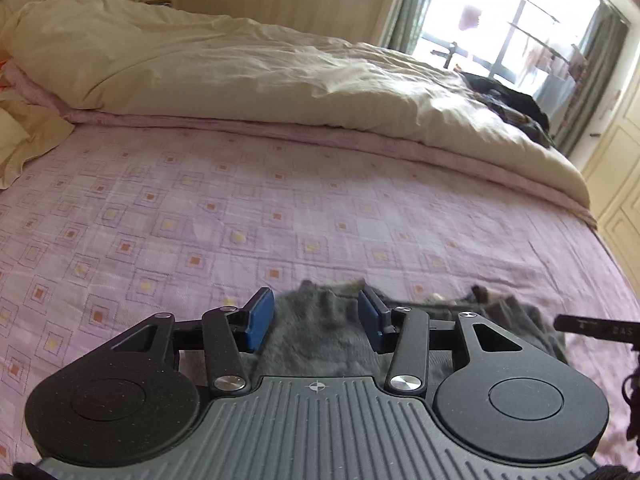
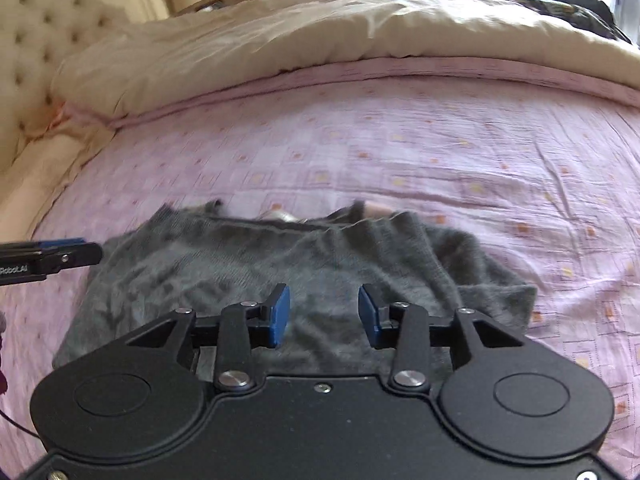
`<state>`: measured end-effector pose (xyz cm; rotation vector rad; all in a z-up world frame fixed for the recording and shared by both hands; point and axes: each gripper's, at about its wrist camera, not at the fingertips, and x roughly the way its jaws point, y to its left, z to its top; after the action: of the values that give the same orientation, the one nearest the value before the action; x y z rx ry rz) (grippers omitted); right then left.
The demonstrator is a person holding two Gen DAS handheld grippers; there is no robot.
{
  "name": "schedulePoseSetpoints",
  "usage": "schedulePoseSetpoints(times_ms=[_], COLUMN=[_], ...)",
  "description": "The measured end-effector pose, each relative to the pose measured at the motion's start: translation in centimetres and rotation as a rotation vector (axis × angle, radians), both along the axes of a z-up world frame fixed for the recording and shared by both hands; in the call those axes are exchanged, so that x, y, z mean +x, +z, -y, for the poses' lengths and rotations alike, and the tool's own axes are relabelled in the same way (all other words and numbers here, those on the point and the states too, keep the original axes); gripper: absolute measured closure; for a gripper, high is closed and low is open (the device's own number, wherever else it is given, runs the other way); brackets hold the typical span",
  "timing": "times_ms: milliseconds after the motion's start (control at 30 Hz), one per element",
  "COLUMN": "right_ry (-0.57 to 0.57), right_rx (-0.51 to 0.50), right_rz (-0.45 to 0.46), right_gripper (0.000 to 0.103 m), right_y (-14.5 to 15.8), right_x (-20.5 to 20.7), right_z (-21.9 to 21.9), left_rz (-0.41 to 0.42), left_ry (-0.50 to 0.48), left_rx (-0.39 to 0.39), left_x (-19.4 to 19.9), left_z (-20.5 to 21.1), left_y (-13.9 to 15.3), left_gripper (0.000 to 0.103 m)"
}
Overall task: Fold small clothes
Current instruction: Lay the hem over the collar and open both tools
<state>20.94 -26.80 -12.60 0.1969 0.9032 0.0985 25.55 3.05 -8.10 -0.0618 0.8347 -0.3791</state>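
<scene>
Tongs nearest in both views, both released. Left gripper [image 1: 316, 314] at bottom centre of its view, blue pads [image 1: 259, 318] parted over the near edge of a grey garment [image 1: 320, 336], gripping nothing. Right gripper [image 2: 324, 314] at bottom centre of its own view, pads [image 2: 280, 316] likewise apart, hovering above the garment [image 2: 280, 264], no cloth pinched. Garment rumpled and spread flat on a pink sheet [image 2: 440, 152], lower middle of the right view, its far edge bunched around a pale scrap of lining or label, too blurred to identify. Tip of the left gripper [image 2: 60, 258] poking in at the left edge of the right view, beside the garment's left side. Past the garment, bare sheet [image 1: 240, 200] patterned with small squares. Further back, a cream duvet [image 1: 240, 64] heaped across the upper half. Dark clothes [image 1: 508, 104] on the duvet's far right end. Tufted headboard [image 2: 36, 40] in the upper left, bright window [image 1: 512, 20] with green curtains in the upper right.
</scene>
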Motion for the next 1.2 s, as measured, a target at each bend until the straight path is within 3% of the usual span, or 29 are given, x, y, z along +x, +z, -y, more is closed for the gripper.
schedulePoseSetpoints(times_ms=[167,300,433,600,767,833,933,1067,1133,1200], right_ry=[0.147,0.163,0.114,0.063,0.023,-0.007,-0.07,-0.165,-0.206,-0.232], right_rx=[-0.105,-0.164,-0.178,-0.186,-0.159,-0.12,-0.034,0.05,0.076,0.091], right_rz=[-0.024,-0.053,-0.081,-0.116,-0.123,-0.09,-0.042,-0.028,-0.036,-0.054], right_gripper=[0.054,0.054,0.049,0.04,0.032,0.029,0.009,0.003,0.0,0.0], right_y=[-1.7,-3.1,-4.1,-5.0,-4.7,-3.8,-2.5,-1.8,-1.9,-2.3], right_x=[-0.2,1.4,3.9,6.8,7.7,6.9,4.8,1.0,-1.1,-3.0], right_z=[-4.3,-4.9,-3.7,-1.7,-0.2,0.7,2.5,4.9,6.0,6.9], left_rz=[-0.068,-0.104,-0.13,-0.159,-0.166,-0.161,-0.162,-0.107,-0.09,-0.087], left_ry=[-0.128,-0.198,-0.171,-0.071,-0.089,-0.113,-0.101,-0.052,-0.058,-0.078], left_rx=[0.06,0.114,0.159,0.143,0.196,0.218,0.203,0.155,0.144,0.119], left_x=[-3.1,-4.2,-2.6,1.3,3.9,4.3,4.2,2.6,1.6,0.6], left_z=[2.5,4.0,4.4,3.4,3.5,3.7,3.4,3.0,3.4,3.9], left_y=[-2.7,-4.9,-6.6,-7.7,-8.2,-8.1,-7.1,-4.4,-3.2,-2.4], left_gripper=[0.058,0.058,0.058,0.057,0.057,0.057,0.057,0.056,0.05,0.036])
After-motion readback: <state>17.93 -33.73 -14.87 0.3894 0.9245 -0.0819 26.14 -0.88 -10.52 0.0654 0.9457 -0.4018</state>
